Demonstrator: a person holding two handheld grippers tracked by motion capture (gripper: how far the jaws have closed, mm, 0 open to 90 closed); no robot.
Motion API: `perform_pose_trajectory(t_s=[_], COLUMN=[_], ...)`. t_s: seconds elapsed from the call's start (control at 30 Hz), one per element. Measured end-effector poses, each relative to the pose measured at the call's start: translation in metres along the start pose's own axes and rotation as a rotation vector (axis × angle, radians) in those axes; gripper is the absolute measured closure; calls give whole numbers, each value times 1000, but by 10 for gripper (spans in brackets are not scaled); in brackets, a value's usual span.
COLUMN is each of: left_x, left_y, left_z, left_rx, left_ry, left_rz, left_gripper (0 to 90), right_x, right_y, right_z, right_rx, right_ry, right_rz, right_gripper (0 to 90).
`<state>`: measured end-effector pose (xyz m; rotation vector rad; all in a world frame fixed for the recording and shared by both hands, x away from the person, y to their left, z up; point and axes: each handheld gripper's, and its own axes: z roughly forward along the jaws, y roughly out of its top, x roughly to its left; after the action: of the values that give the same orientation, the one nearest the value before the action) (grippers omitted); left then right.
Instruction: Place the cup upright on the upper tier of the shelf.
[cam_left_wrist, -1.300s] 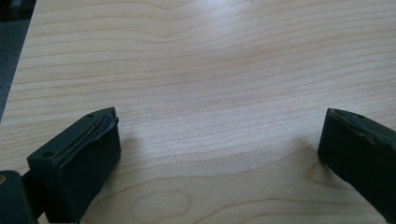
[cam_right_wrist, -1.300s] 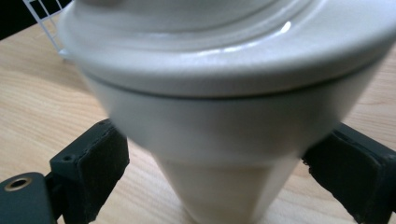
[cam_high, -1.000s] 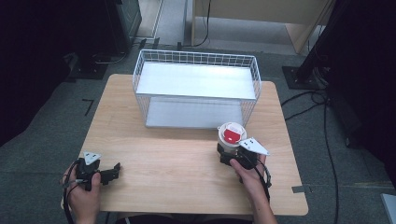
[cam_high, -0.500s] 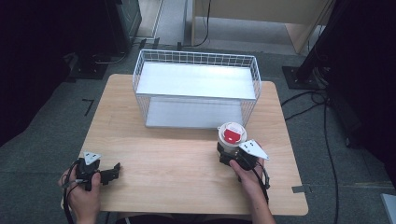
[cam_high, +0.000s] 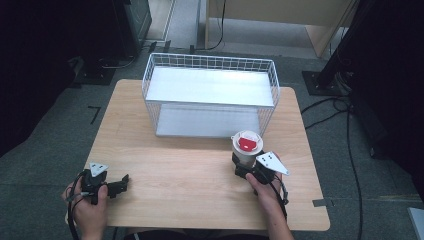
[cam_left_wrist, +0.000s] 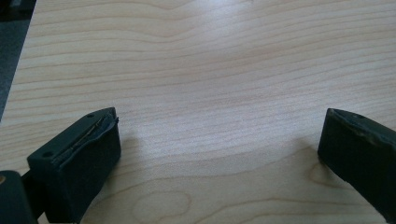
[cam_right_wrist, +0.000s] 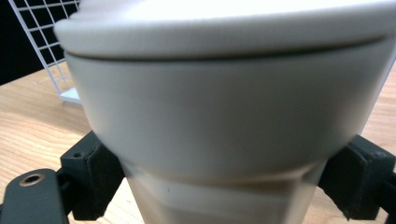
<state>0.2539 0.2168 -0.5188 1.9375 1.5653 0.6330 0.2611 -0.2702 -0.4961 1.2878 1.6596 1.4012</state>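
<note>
Pale wood-grain table (cam_high: 200, 175) on a grey floor, dark stands behind. Nearest, at the front left corner, the left gripper (cam_high: 119, 185) lies low in the person's left hand (cam_high: 89, 209), jaws spread wide over bare wood, holding nothing. Toward the right edge, the right gripper (cam_high: 243, 167) has its jaws clamped on the lower body of a white lidded cup (cam_high: 246, 146) with a red top; the right hand (cam_high: 266, 189) reaches forward, wrist level. Beyond, the white wire basket (cam_high: 210, 62) spans the far edge. If the cup is bound for the basket, it should be kept upright and lifted clear of the rim before moving forward.
</note>
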Motion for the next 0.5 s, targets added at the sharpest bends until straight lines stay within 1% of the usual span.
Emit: perform_pose_trajectory(t_s=[0.1, 0.2, 0.27, 0.33, 0.37, 0.43, 0.5], left_x=[0, 0, 0, 0, 0, 0, 0], left_y=[0, 0, 0, 0, 0, 0, 0], left_z=[0, 0, 0, 0, 0, 0, 0], left_rx=[0, 0, 0, 0, 0, 0, 0], left_ry=[0, 0, 0, 0, 0, 0, 0], left_rz=[0, 0, 0, 0, 0, 0, 0], left_gripper=[0, 0, 0, 0, 0, 0, 0], right_x=[2, 2, 4, 4, 5, 5, 7], right_y=[3, 5, 9, 10, 14, 15, 23], right_z=[-2, -3, -5, -5, -7, -7, -7], right_rx=[-23, -25, -39, -42, -50, -54, -64], right_ry=[15, 21, 23, 24, 25, 23, 27], right_rz=[5, 5, 2, 5, -2, -7, -11], right_gripper=[121, 121, 122, 122, 122, 122, 122])
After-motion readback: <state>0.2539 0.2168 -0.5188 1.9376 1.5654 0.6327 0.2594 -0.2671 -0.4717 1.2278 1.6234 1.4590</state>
